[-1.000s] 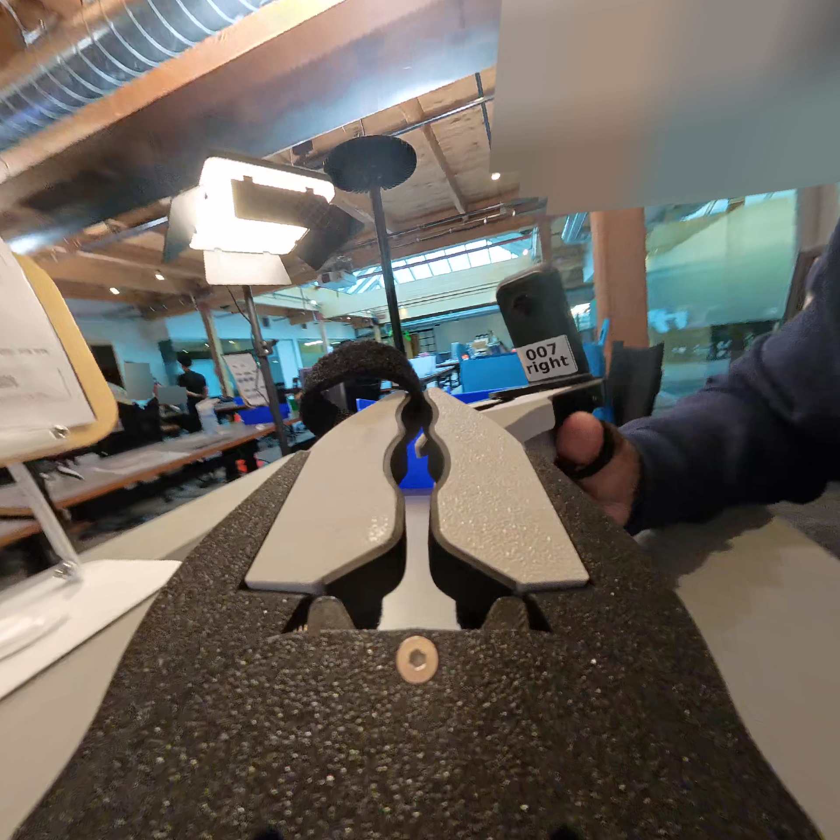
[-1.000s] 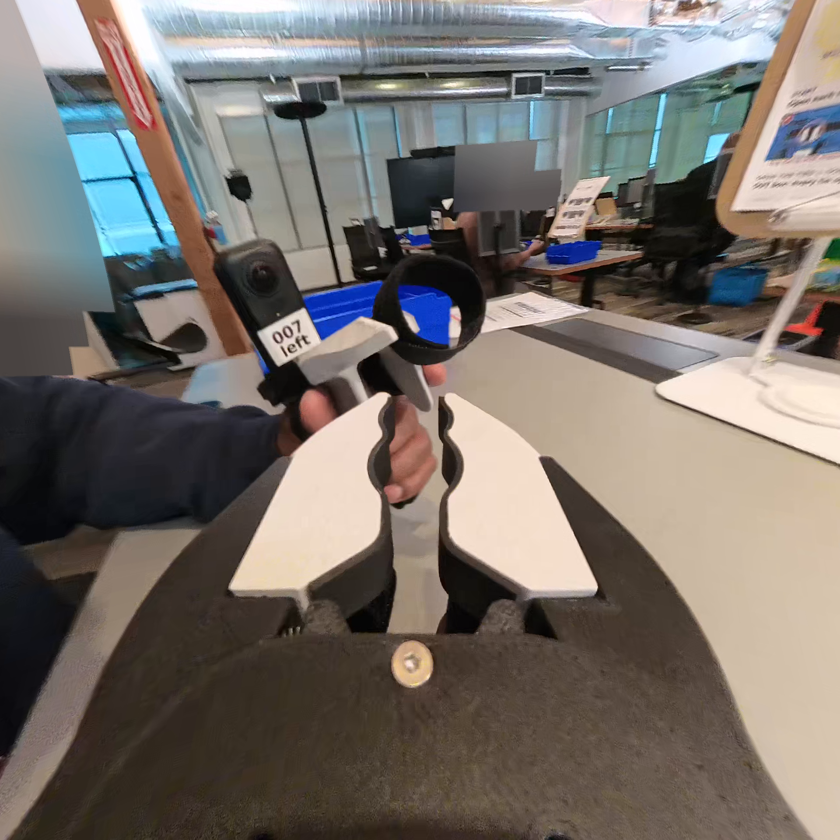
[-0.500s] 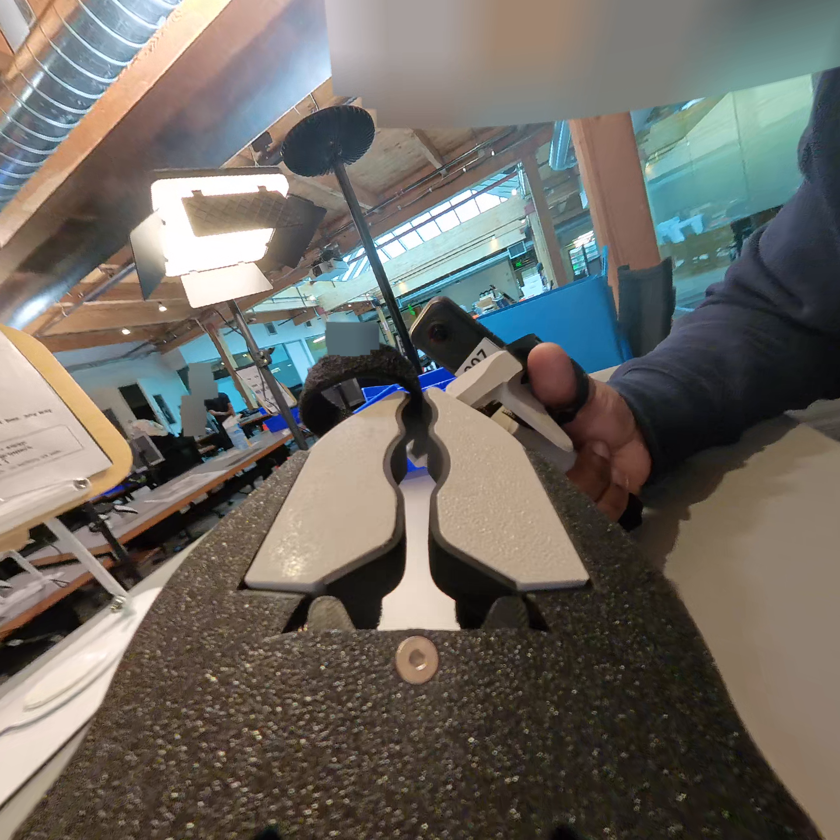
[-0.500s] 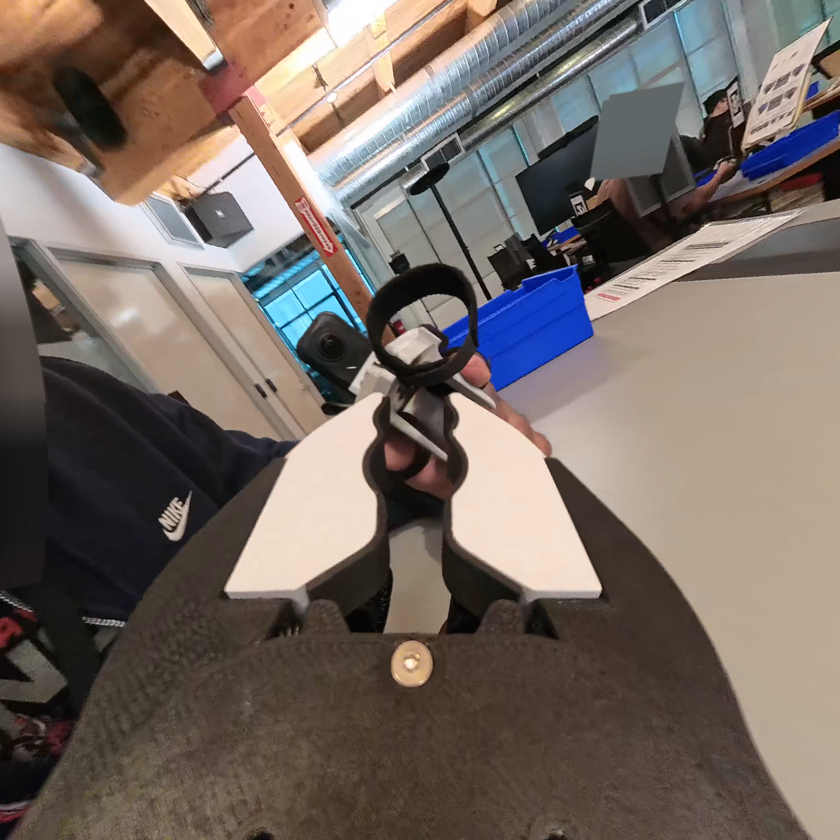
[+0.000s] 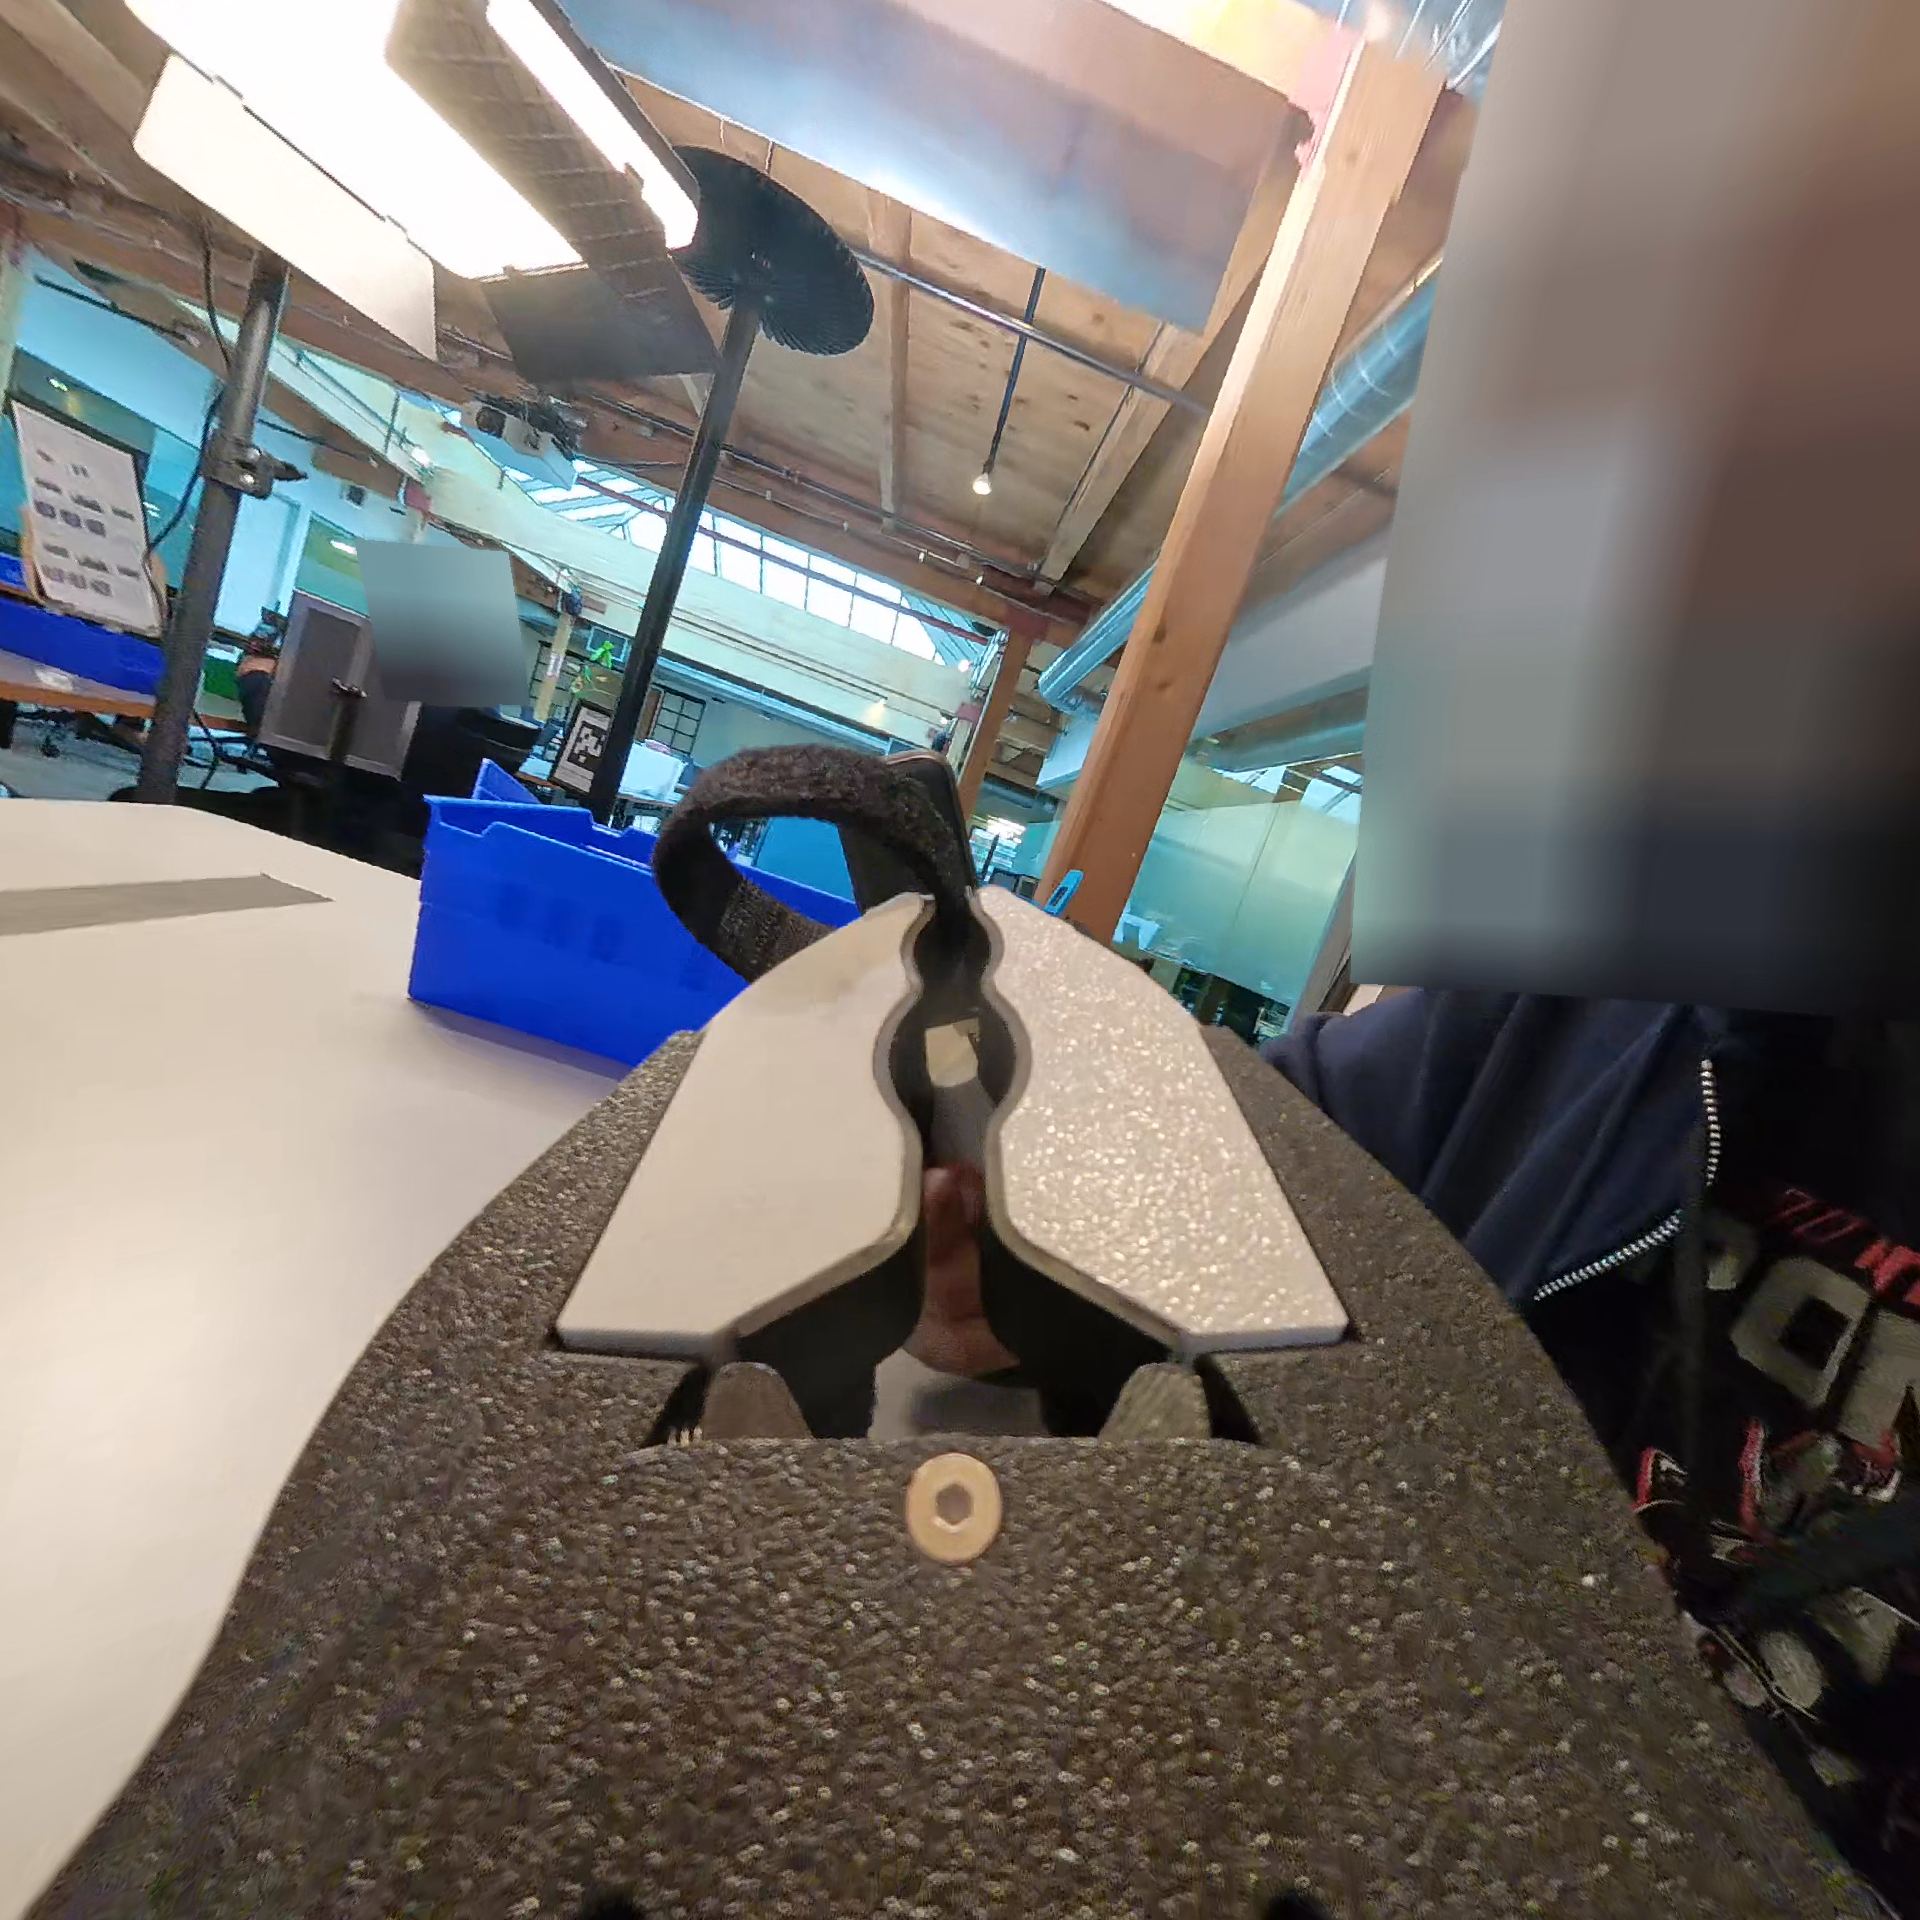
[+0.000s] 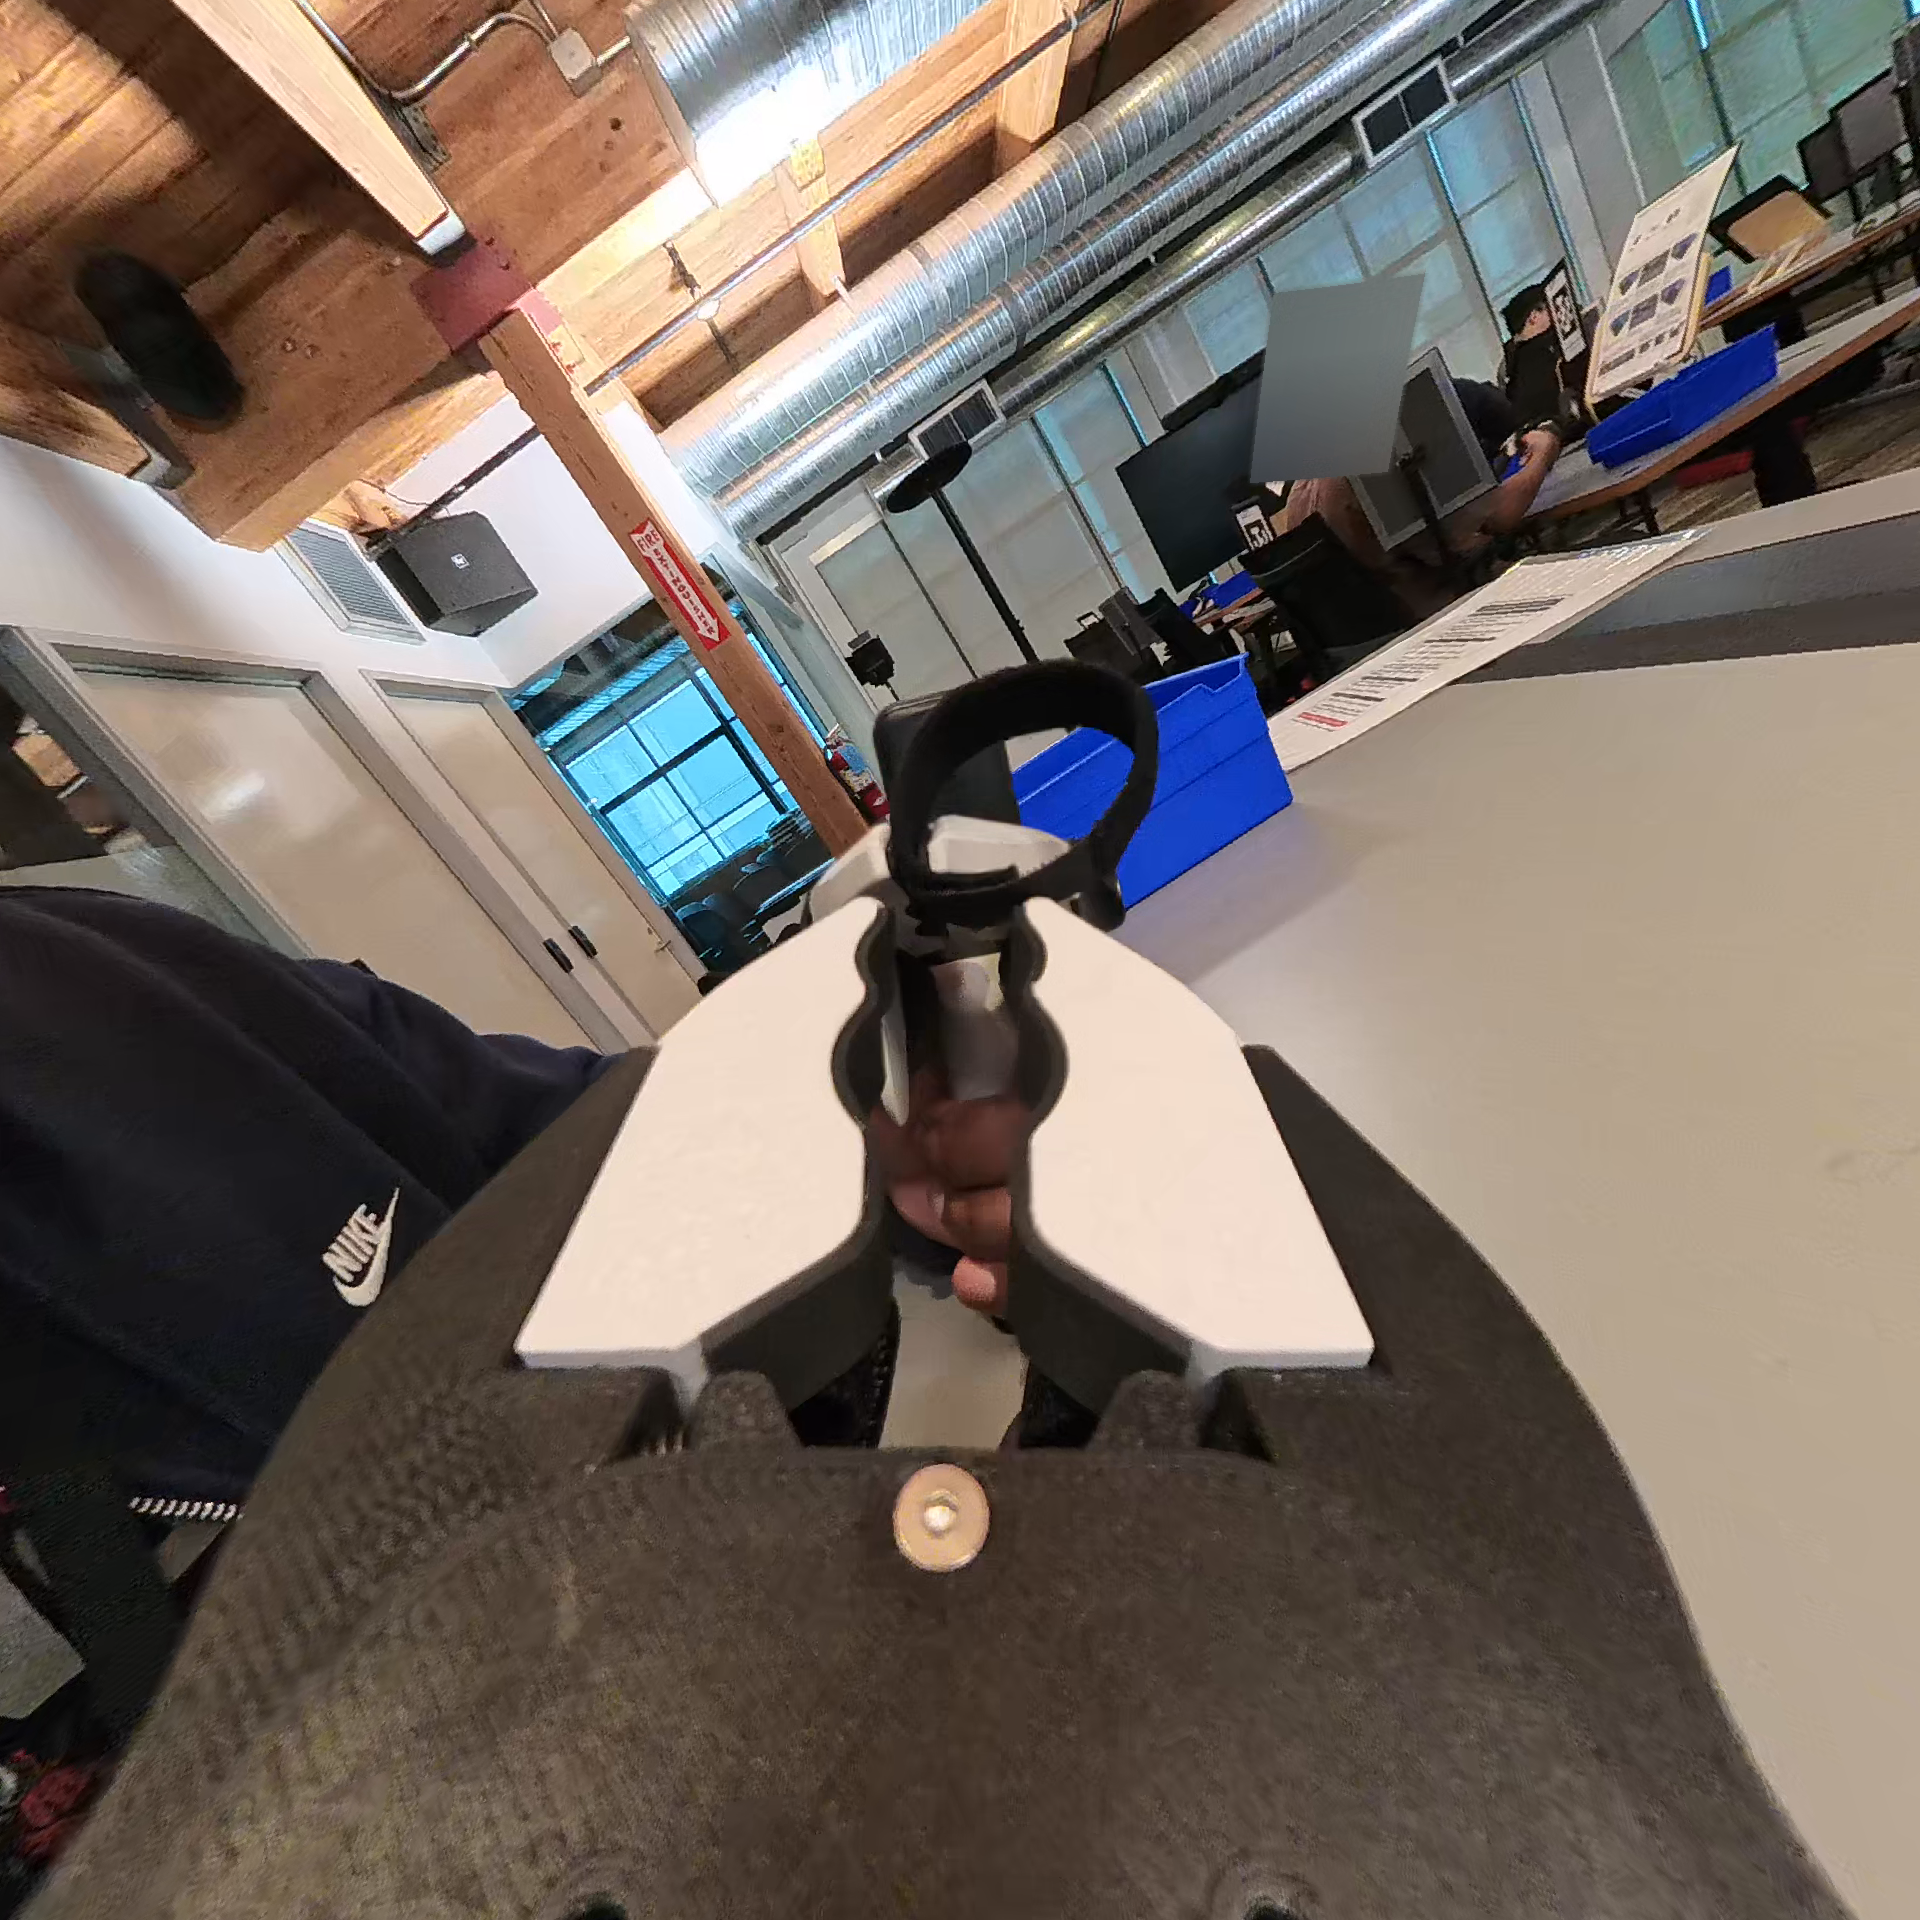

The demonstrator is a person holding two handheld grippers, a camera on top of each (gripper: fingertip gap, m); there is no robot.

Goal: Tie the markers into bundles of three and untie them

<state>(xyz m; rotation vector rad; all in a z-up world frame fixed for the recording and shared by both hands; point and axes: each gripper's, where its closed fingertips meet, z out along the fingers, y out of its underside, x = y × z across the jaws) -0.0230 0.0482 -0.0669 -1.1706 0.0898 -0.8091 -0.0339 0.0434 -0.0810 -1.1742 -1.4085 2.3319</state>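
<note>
Black hook-and-loop strap [image 5: 800,821] is pinched at its closed end by the left gripper [image 5: 948,925], tips pressed together on it so the loop stands open, upward and to the left. Right gripper [image 6: 948,920] noses in opposite, its tips narrowly apart around that same joint; whether they bite it, I cannot tell. Farther off, a blue bin [image 5: 551,935] sits on the grey table [image 5: 187,1091]. No markers are visible.

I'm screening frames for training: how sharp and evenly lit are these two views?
Left wrist view: light panel glares white, strap is sharp, right edge smeared. Right wrist view: evenly lit, strap crisp, wide-angle bending at edges.
</note>
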